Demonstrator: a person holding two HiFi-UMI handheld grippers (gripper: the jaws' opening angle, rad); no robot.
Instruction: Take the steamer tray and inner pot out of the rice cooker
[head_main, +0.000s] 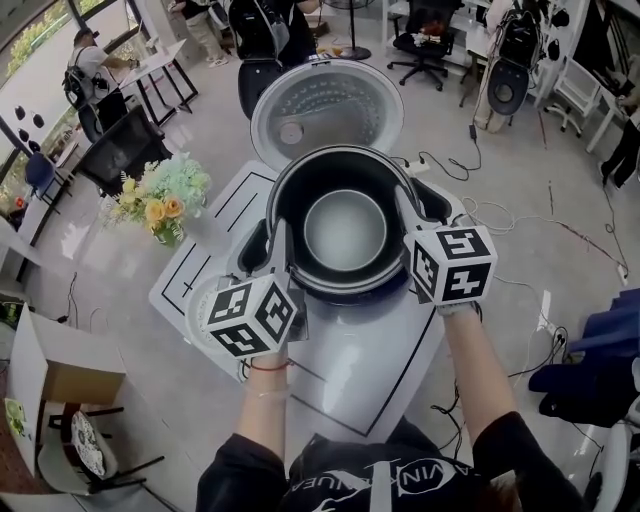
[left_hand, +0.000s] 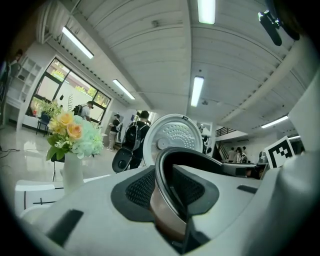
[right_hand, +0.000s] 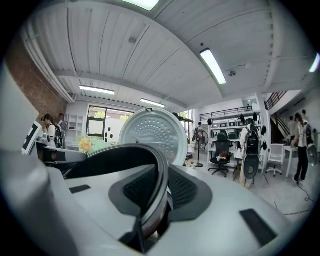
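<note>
From my remote seat, the white table (head_main: 196, 268) filled the head view, and on it stood the rice cooker (head_main: 365, 335) with its lid (head_main: 325, 105) thrown fully back. The inner pot (head_main: 345, 232) sat directly over the cooker's well and, as I judged it, was raised partway out rather than seated. So the second half of the job looked under way, with carrying the pot clear and setting it down left to do.

The left gripper (head_main: 283, 262) was clamped on the pot's rim on my left side, and the right gripper (head_main: 410, 215) was clamped on the rim opposite. Each gripper view showed the dark rim pinched between the textured pads.

No steamer tray sat in the pot. A pale round shape (head_main: 198, 308) lay on the table, half covered by the left gripper's marker cube. It might have been the tray, but I couldn't tell. The pot also hid the well beneath it.
</note>
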